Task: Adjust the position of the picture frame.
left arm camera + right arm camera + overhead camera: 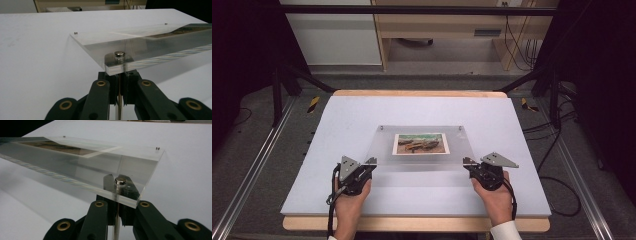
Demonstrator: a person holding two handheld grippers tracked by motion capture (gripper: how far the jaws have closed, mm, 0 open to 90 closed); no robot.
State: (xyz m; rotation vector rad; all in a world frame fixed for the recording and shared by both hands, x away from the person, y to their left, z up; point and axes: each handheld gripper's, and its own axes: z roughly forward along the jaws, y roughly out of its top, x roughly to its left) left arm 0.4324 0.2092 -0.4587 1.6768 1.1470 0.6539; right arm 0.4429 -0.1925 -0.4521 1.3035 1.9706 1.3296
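Clear acrylic frame (422, 148) at centre of the white surface (362, 115), near edge raised, far edge down on it. Landscape photo (420, 143) sandwiched mid-frame. Left claw (370, 162) clamped on the frame's near-left corner, right claw (468, 162) on its near-right corner. Small metal stud (119, 54) at each gripped corner.

An acrylic frame (422, 147) sits mid-worktop (362, 110), near edge raised, with a photo (420, 143) inside at its centre. The left gripper (370, 162) is at its near left corner, the right gripper (468, 162) at its near right corner.
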